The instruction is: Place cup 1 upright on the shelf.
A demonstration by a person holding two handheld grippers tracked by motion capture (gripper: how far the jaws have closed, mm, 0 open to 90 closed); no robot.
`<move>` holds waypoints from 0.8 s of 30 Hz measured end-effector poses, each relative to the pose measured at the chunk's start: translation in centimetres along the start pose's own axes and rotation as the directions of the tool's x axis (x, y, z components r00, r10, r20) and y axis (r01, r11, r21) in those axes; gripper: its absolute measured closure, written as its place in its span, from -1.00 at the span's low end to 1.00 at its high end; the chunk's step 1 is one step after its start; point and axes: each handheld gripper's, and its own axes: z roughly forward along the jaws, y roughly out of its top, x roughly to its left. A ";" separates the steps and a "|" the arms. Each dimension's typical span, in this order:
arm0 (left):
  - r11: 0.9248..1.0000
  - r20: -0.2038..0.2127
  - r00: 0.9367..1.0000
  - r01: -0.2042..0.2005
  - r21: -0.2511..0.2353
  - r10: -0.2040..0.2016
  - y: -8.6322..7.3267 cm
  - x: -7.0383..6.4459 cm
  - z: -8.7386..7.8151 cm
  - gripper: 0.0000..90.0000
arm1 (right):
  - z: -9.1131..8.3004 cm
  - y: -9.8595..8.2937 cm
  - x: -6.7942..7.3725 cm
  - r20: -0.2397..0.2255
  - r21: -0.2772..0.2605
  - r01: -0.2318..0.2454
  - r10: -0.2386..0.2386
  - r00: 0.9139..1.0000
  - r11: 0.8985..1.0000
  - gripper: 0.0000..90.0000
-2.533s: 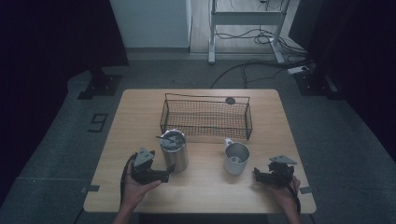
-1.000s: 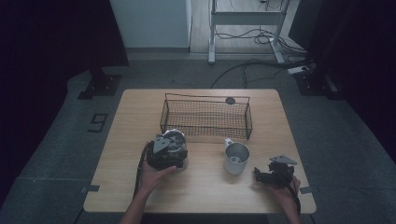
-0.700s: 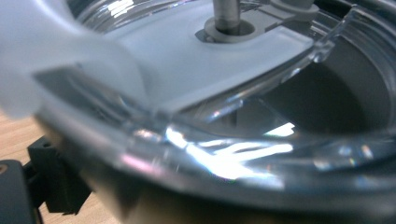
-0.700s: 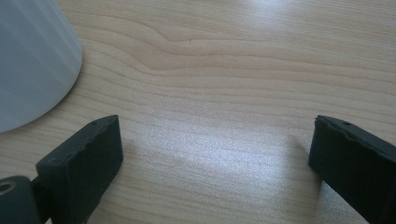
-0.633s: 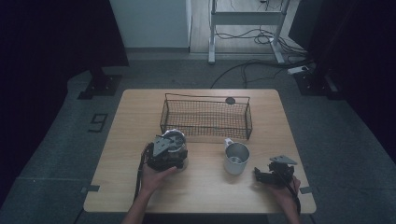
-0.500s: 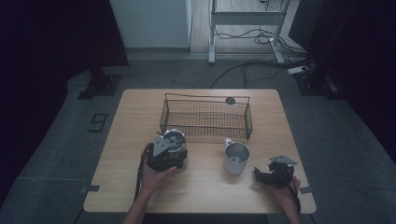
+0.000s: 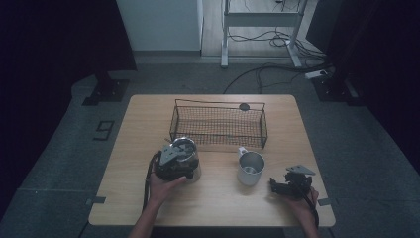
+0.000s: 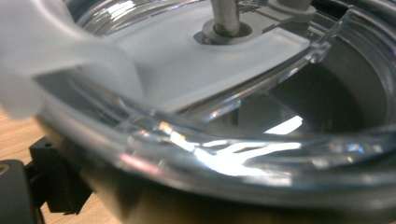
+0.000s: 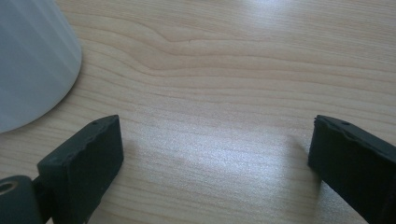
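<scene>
Your left gripper [image 7: 174,166] is right up against the clear-lidded steel canister [image 7: 187,157] near the table's front-left; can't tell its jaws. That glossy lid looks slippery, so grab the body. Right gripper [image 7: 291,184] rests wide apart.

There is one worktop [image 7: 148,124]. On it stands one wire basket [image 7: 218,125]. There is one metal cup [image 7: 249,167] with a handle. There is one jar [image 7: 187,154] with a clear lid. One small dark round thing [image 7: 244,106] lies behind the basket; it is too small to tell what it is. There are two grippers, one left gripper [image 7: 173,163] and one right gripper [image 7: 288,184]. Two hands hold them, one left hand [image 7: 166,186] and one right hand [image 7: 301,206].
</scene>
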 end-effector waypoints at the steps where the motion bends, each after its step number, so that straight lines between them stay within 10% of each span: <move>1: 1.000 -0.003 1.000 -0.006 0.000 0.006 0.1 0.0 0.0 -0.91 | 0.0 0.0 0.0 0.000 0.000 0.000 0.000 1.000 1.000 -0.93; 24: 0.998 -0.032 0.998 -0.053 -0.022 0.052 3.2 -0.8 -2.4 -0.91 | 0.0 0.0 0.0 0.002 -0.001 -0.003 0.003 1.000 1.000 -0.92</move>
